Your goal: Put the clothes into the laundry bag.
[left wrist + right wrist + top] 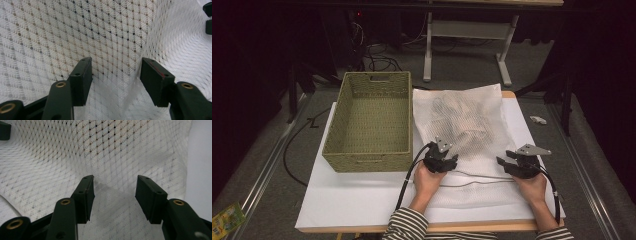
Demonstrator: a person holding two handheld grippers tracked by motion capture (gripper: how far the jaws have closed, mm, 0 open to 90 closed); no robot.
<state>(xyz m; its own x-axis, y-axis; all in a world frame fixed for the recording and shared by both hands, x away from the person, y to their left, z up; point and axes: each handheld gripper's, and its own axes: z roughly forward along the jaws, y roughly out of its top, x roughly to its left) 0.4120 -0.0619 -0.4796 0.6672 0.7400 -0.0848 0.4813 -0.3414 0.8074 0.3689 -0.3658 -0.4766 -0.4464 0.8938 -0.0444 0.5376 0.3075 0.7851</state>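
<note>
White mesh laundry bag (464, 125), no readable writing, left gripper (116, 75) and right gripper (115, 195) fingers spread.

The woven basket (369, 121) walls off the table's left, the mesh bag (464, 120) covers the middle, leaving bare table (357, 195) in front.

whatever's inside the white mesh bag (462, 125) is veiled, just dark shapes; both striped sleeves (409, 227) run off the bottom edge.
</note>
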